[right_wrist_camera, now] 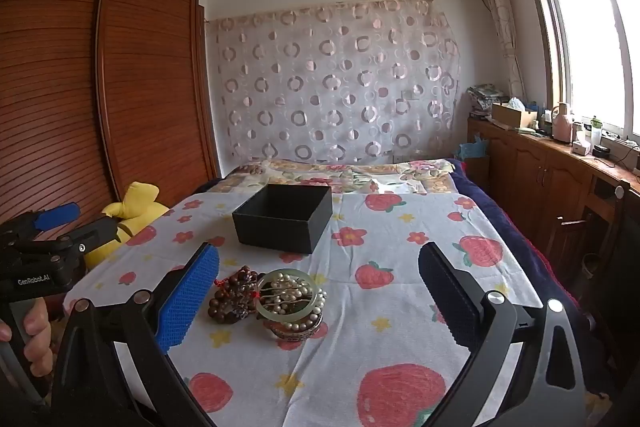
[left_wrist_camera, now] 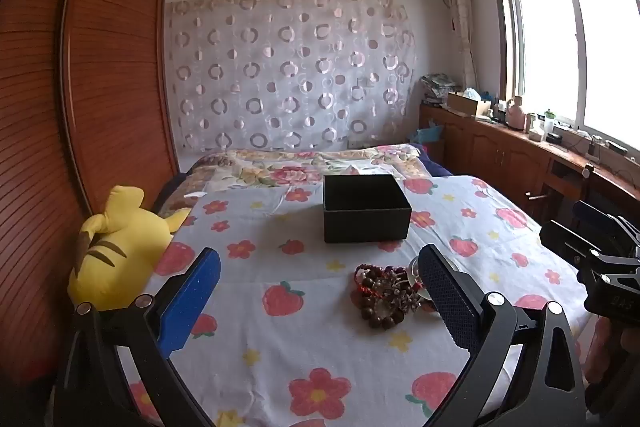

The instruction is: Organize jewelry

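A pile of jewelry lies on the strawberry-print cloth: dark wooden bead bracelets point(left_wrist_camera: 380, 297) point(right_wrist_camera: 232, 297), a pale green jade bangle point(right_wrist_camera: 290, 297) and a pearl string point(right_wrist_camera: 290, 287) on top. An open, empty black box point(left_wrist_camera: 366, 207) point(right_wrist_camera: 286, 217) stands behind the pile. My left gripper point(left_wrist_camera: 320, 287) is open and empty, the pile just inside its right finger. My right gripper point(right_wrist_camera: 320, 287) is open and empty, the pile near its left finger. Each gripper shows at the edge of the other's view.
A yellow plush toy point(left_wrist_camera: 112, 251) point(right_wrist_camera: 136, 211) lies at the cloth's left edge beside a wooden wardrobe point(left_wrist_camera: 112, 67). A floral quilt point(left_wrist_camera: 304, 167) covers the bed behind. Wooden cabinets point(right_wrist_camera: 552, 171) with clutter run along the window at right.
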A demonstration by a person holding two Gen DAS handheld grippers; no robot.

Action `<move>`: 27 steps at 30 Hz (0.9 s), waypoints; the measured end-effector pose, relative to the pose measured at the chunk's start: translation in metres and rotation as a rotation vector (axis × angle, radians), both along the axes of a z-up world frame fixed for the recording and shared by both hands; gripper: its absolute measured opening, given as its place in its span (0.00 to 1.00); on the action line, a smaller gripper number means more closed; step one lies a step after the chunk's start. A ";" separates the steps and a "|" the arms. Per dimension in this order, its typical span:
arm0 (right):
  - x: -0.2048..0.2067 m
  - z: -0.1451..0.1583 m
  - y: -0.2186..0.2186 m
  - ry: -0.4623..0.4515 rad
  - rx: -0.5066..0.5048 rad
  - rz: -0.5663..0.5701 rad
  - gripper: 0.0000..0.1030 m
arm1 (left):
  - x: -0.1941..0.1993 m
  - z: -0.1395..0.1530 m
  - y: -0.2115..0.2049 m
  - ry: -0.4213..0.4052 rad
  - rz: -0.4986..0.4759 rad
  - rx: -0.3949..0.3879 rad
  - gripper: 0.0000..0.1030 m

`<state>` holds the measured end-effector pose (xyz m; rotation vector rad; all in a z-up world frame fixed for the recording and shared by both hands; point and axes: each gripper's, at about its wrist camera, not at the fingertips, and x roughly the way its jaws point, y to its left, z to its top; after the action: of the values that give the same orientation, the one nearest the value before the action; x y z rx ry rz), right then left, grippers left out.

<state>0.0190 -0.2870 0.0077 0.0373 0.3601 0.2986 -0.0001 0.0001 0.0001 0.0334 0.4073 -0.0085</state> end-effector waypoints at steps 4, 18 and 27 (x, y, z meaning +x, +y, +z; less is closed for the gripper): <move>0.000 0.000 0.000 0.006 0.001 0.000 0.98 | 0.000 0.000 0.000 0.001 0.000 -0.001 0.93; 0.000 -0.001 0.000 0.011 0.001 0.001 0.98 | 0.000 0.000 0.000 0.000 0.000 0.000 0.93; 0.001 -0.002 0.001 0.012 0.002 0.002 0.98 | 0.000 0.000 0.000 0.001 0.000 0.000 0.93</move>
<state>0.0201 -0.2865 0.0057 0.0408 0.3716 0.3004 -0.0001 0.0001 0.0000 0.0333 0.4086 -0.0082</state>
